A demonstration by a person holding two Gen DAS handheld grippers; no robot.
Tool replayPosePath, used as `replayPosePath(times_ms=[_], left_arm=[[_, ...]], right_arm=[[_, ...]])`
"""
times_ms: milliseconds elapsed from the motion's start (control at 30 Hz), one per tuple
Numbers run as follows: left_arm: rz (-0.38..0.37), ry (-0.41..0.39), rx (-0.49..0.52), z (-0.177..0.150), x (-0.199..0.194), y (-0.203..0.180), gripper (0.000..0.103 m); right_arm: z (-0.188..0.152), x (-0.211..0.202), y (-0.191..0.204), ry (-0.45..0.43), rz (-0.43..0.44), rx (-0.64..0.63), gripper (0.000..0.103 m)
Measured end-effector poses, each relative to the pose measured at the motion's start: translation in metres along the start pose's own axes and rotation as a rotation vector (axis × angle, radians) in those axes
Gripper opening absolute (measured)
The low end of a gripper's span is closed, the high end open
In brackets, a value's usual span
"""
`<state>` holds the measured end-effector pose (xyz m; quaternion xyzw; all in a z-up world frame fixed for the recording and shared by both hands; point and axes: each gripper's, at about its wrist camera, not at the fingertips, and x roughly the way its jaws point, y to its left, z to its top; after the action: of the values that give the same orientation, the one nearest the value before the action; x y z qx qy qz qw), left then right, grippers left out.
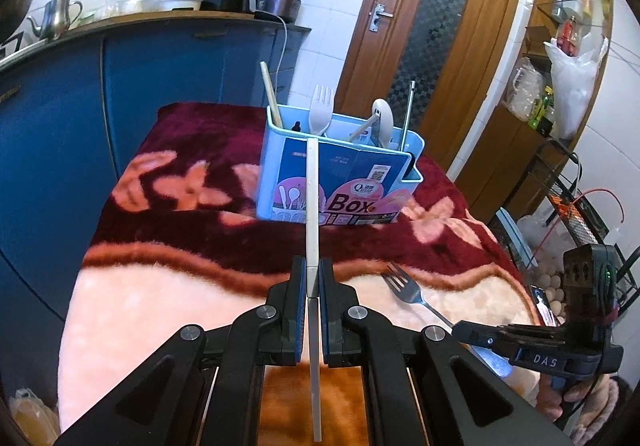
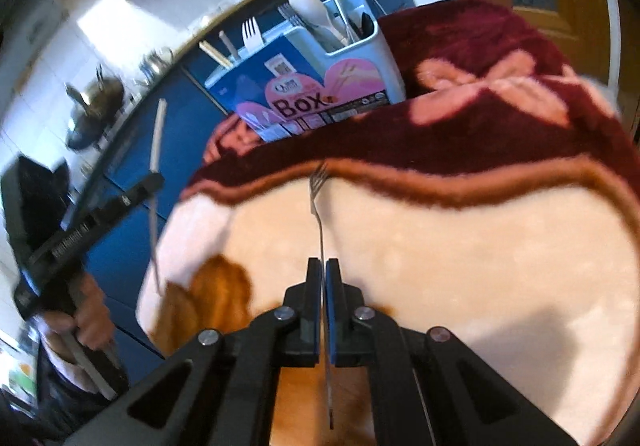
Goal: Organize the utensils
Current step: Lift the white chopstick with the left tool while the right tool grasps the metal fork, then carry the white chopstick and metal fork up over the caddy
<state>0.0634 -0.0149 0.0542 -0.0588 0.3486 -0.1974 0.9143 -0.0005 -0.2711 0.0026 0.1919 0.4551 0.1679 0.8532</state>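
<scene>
Both tongs loaded, utensil box up next

The white stick [image 1: 312, 205], stiff and light, is clamped mid-length in my left tongs [image 1: 313, 286], pointing at the blue box [image 1: 340, 173] at frame centre. My right tongs [image 2: 323, 278] grip the slick metal fork [image 2: 319, 201] by its thin handle, over the bench blanket [image 2: 480, 266].

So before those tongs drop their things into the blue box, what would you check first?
1. Left tongs shut on the white stick: ok.
2. Right tongs shut on the metal fork: ok.
3. Blue box upright on the blanket: ok.
4. Free room in a compartment: cannot tell; a white fork and spoon already stand inside.
5. The two tongs apart from each other: ok.
</scene>
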Motion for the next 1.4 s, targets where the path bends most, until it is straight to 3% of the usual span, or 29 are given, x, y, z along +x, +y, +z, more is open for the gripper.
replayPosePath(times_ms=[267, 633, 800, 900, 1133, 1300, 1400], left_arm=[[-0.001, 0.011, -0.001, -0.004, 0.000, -0.002, 0.005], [0.000, -0.001, -0.010, -0.004, -0.004, 0.007, 0.005], [-0.004, -0.008, -0.008, -0.003, -0.003, 0.007, 0.005], [-0.006, -0.025, -0.004, -0.002, -0.003, 0.008, 0.005], [0.018, -0.028, 0.002, 0.001, 0.004, 0.005, 0.005], [0.031, -0.055, -0.010, 0.006, 0.004, 0.002, 0.005], [0.045, -0.073, -0.001, 0.009, 0.006, -0.002, 0.005]], right_arm=[[0.000, 0.015, 0.005, 0.170, -0.118, -0.100, 0.007], [0.037, 0.059, 0.031, 0.362, -0.279, -0.289, 0.012], [0.045, 0.073, 0.041, 0.426, -0.307, -0.365, 0.010], [0.044, 0.070, 0.038, 0.366, -0.288, -0.354, 0.006], [0.020, 0.027, 0.015, 0.078, -0.146, -0.237, 0.005], [0.013, -0.011, 0.000, -0.126, -0.108, -0.195, 0.005], [0.014, -0.022, 0.010, -0.216, -0.071, -0.185, 0.005]])
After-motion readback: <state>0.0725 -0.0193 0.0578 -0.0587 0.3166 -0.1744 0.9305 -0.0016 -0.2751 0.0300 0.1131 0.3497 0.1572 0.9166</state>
